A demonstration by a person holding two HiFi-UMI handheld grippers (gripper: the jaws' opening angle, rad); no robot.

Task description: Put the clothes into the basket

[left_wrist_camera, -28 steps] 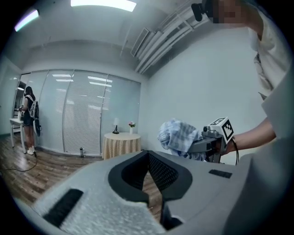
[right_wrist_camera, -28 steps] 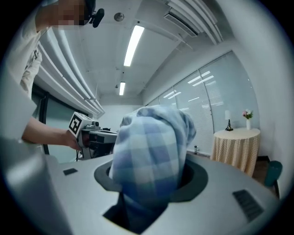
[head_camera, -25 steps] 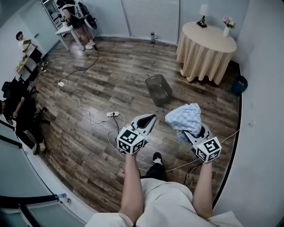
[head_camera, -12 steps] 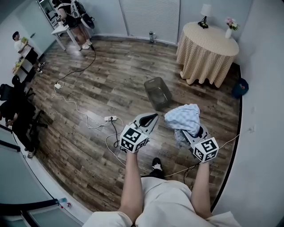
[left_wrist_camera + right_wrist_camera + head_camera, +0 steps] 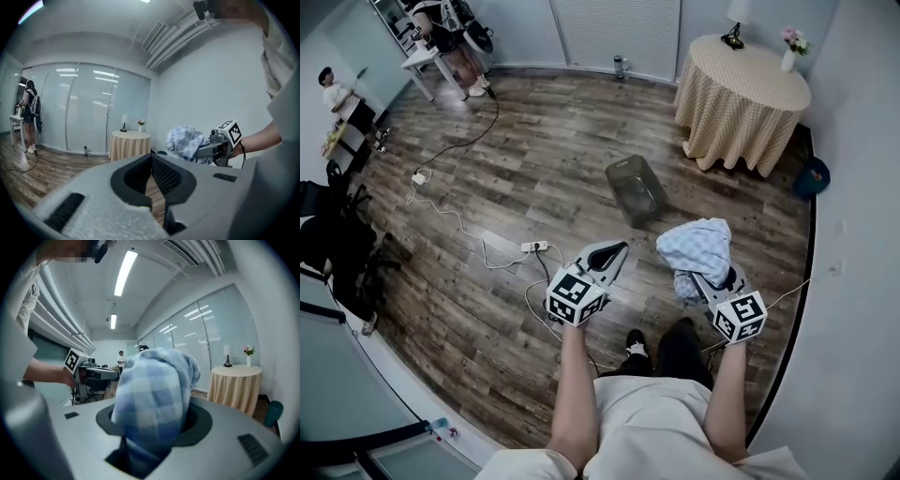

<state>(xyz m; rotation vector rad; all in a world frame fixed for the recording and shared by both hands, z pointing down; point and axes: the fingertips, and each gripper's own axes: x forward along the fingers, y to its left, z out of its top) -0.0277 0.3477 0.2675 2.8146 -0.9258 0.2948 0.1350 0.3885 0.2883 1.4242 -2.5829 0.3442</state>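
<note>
Only the head view shows the basket (image 5: pixel 635 190); right claw (image 5: pixel 705 279) pinches checked cloth (image 5: pixel 694 246), left claw (image 5: pixel 617 253) pressed together.

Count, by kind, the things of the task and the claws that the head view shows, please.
checked cloth: 1
basket: 1
claws: 2 (left claw, right claw)
Total: 4

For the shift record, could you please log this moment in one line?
right gripper: shut on checked cloth | left gripper: shut, empty | basket: on floor ahead | step: cloth not yet in basket
</note>
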